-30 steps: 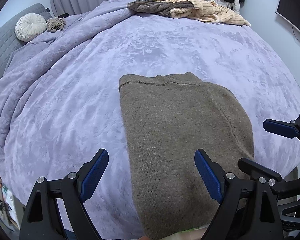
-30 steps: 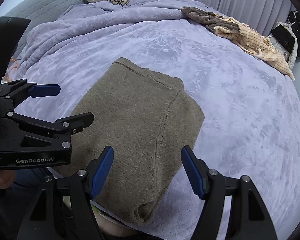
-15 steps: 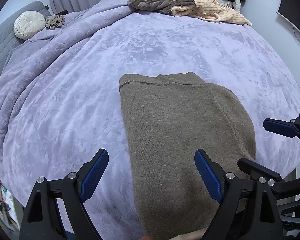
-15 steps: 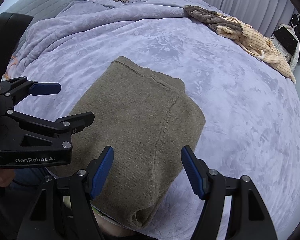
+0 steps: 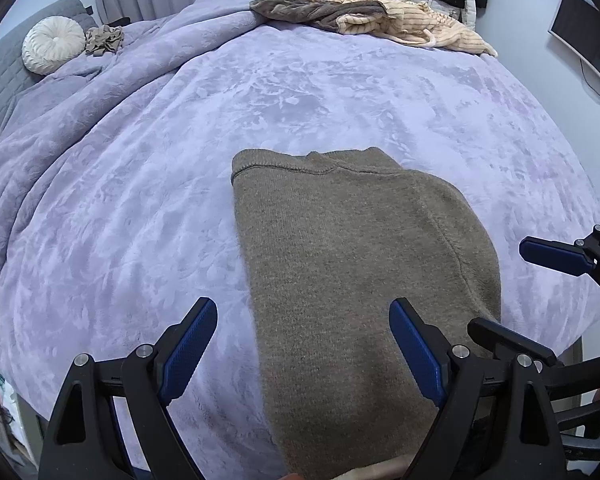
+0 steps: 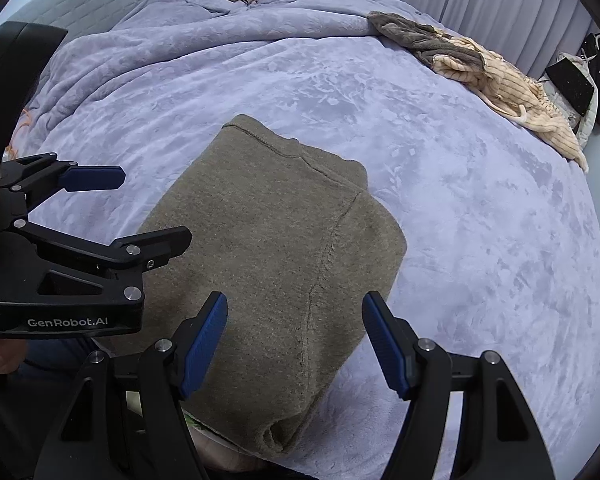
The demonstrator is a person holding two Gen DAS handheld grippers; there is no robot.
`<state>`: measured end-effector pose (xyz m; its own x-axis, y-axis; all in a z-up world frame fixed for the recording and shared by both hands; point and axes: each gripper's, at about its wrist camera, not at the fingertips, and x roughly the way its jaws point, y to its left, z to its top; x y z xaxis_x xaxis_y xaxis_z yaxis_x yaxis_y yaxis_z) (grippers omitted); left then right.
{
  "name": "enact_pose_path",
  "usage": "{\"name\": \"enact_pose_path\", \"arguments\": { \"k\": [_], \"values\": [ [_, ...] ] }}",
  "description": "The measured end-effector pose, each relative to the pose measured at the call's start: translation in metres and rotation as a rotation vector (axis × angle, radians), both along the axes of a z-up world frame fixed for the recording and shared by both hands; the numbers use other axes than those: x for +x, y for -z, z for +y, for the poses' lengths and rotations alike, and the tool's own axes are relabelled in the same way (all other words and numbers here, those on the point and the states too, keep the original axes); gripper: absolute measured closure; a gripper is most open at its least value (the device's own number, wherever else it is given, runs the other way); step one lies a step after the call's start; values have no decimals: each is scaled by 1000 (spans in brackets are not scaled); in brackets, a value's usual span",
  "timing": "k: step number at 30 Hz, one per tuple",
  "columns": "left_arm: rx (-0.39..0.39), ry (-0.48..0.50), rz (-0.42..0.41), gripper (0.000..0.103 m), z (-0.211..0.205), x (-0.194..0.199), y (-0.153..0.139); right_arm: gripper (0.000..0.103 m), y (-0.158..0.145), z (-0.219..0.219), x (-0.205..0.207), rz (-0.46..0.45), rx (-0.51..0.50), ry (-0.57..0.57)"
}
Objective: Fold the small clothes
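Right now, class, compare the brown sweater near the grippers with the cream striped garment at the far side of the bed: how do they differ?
The brown sweater is folded into a neat rectangle; the cream striped garment lies crumpled. The sweater is plain, the cream garment ribbed with stripes. The sweater lies alone, while the cream garment touches a dark grey garment. Both rest on the lilac blanket.

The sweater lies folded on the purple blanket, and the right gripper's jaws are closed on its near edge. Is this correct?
Not quite. The sweater does lie folded on the purple blanket, but the right gripper is not closed on it: its jaws stand open above the near edge, gripping nothing. The right wrist view shows this.
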<state>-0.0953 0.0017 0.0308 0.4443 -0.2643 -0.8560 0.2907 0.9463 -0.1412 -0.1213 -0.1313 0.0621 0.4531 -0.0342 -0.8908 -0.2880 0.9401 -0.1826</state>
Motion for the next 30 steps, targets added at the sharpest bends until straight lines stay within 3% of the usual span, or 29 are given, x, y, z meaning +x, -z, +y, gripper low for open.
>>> {"name": "enact_pose_path", "arguments": {
  "k": [30],
  "values": [
    [1, -1, 6, 14, 2, -4, -2, 30, -5, 8, -5, -10, 10, -7]
  ]
}}
